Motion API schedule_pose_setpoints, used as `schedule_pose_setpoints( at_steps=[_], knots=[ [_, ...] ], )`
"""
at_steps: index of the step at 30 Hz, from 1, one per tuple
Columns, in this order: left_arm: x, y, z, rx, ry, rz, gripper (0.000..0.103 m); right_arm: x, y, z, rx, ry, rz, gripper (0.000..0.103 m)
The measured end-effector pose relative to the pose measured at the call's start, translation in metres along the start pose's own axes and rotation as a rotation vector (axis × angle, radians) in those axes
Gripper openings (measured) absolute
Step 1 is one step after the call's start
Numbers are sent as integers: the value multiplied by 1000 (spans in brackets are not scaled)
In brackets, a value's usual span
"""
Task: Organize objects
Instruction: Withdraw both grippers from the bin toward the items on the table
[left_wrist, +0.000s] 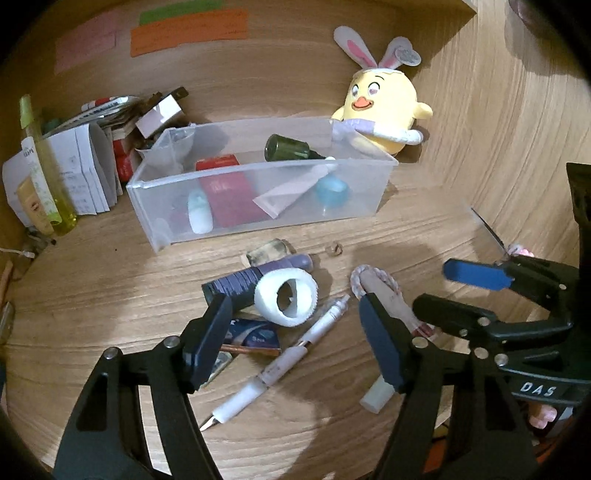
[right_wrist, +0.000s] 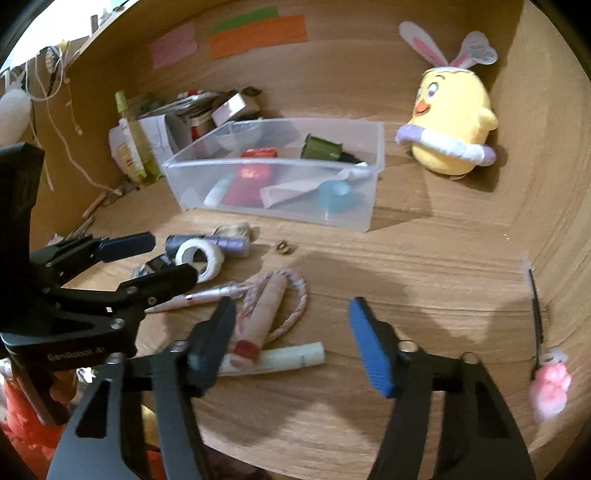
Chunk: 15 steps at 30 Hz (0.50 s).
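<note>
The left tongs stand spread at the bottom of the left wrist view, pinching nothing; between the two fingers lie a white tape roll and a white pen on the wooden surface. The roll leans against a dark purple tube, with a small foil packet just below it. Right of the pen, a pink tube with a cord loop lies partly behind the right finger.

The right tongs are also spread and hold nothing. In the right wrist view the pink tube and a pale stick lie by the left finger, low centre.

The clear bin sits in mid-frame, beyond the loose things and apart from them. Inside it are a red box, a green bottle, a white tube, a blue cap and a small white bottle.

A yellow chick plush stands at the bin's upper right end. Boxes and bottles crowd the left edge. A pink charm hangs at the right of the right wrist view.
</note>
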<state>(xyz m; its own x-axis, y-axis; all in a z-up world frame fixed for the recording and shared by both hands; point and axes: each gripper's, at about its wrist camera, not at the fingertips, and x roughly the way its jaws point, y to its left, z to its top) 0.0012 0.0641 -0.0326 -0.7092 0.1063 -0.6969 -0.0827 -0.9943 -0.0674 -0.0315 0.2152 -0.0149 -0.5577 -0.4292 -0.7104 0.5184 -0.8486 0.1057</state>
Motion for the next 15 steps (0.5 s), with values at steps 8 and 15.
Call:
schedule_pose_setpoints(
  at_steps=[8, 15],
  knots=[
    [21, 7, 0, -39, 51, -9, 56, 13, 8, -3, -19, 42, 50, 29],
    [31, 5, 2, -36, 69, 16, 56, 29, 8, -1, -22, 77, 52, 28]
  ],
)
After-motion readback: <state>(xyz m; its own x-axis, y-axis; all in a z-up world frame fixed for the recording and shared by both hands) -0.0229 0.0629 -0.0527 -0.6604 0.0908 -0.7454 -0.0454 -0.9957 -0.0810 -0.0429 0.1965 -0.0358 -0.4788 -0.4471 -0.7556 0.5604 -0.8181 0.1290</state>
